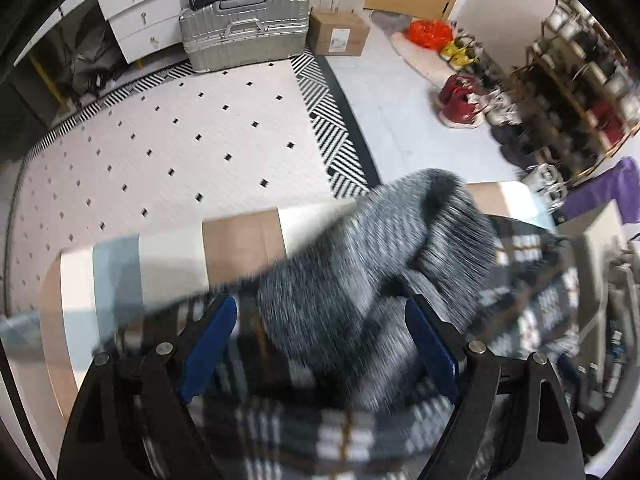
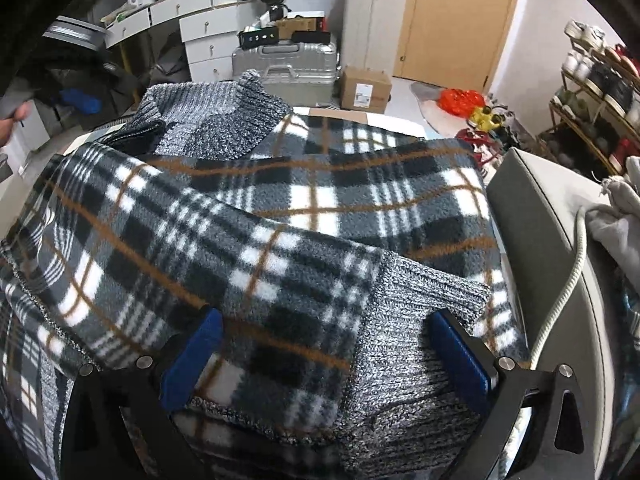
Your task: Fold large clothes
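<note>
A plaid fleece jacket [image 2: 304,200] in grey, white, black and tan lies spread on a striped table top [image 1: 240,240]. Its grey knit collar [image 2: 224,108] is at the far side, and one sleeve is folded across the body, ending in a knit cuff [image 2: 424,292]. My left gripper [image 1: 320,344] hangs open just above the blurred collar [image 1: 380,248], its blue pads [image 1: 208,344] wide apart on either side. My right gripper [image 2: 326,356] is open too, straddling the folded sleeve and cuff close to the cloth. Its pads [image 2: 460,356] do not visibly press on it.
A silver suitcase [image 1: 244,32], cardboard box [image 1: 340,32] and white drawers [image 1: 140,20] stand beyond a patterned rug [image 1: 180,140]. Shoes [image 1: 460,104] and a shoe rack [image 1: 572,92] line the right. A grey cushion [image 2: 540,240] with a pale corded garment [image 2: 616,216] adjoins the table. A hand [image 2: 12,124] shows at the left.
</note>
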The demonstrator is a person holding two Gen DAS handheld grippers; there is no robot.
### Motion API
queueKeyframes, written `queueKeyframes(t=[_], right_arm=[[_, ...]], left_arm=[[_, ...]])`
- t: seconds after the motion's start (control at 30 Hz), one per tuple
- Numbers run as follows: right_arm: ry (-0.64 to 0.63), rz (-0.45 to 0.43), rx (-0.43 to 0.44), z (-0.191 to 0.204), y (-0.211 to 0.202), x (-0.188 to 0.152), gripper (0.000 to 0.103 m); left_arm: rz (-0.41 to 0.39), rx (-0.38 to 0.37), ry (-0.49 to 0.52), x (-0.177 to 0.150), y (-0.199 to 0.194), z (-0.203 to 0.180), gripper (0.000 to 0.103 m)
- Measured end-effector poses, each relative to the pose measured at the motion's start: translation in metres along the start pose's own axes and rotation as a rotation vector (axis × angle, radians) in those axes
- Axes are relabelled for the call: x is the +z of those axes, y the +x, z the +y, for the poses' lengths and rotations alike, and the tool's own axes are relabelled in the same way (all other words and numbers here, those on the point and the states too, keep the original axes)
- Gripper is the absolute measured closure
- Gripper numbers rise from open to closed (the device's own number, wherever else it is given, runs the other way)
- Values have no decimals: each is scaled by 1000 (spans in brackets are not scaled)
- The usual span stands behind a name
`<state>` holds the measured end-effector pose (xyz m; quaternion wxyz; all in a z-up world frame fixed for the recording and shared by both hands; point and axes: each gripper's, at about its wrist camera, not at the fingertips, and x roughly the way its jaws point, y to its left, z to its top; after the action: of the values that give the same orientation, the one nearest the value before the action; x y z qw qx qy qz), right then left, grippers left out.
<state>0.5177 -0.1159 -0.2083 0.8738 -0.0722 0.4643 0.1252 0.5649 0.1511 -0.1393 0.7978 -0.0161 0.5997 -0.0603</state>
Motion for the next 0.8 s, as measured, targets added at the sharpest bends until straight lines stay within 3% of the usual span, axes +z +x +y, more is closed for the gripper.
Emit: queueKeyframes(t=[0.03,0.07,0.13,0.17,0.27,0.37,0.43,0.47,0.53,0.6,0.7,0.8], right_arm=[[-3,8,5,0,-1,1,0],[-8,15,8,0,-1,2,0],[-19,23,14,-5,3,5,0],[-23,25,18,-5,4,5,0],[-28,26,26,-8,7,9,0],[-34,30,6,-8,3,14,2],[6,-148,-68,-13,-32,23,1],[11,-227,-43,-14,-49,30,0],[-9,-265,7,-12,-64,51,0],[-36,-253,20,-6,-67,77,0],[-67,-204,50,3,-53,113,0],[-91,-87,93,14,-18,140,0]], left_arm=[[-5,-4,-16,2,6,4,29],[3,-27,-49,4,7,11,58],[45,-86,-76,6,18,18,85],[47,-94,-68,6,23,18,91],[34,-87,5,2,26,9,95],[-4,-139,-12,-6,8,9,97],[-40,-164,3,-15,-6,6,97],[-50,-168,20,-14,-11,2,97],[-72,-206,60,-23,-21,-6,97],[-72,-293,65,-38,-27,-9,98],[-101,-320,92,-57,-26,-8,98],[-118,-337,85,-59,-24,2,98]])
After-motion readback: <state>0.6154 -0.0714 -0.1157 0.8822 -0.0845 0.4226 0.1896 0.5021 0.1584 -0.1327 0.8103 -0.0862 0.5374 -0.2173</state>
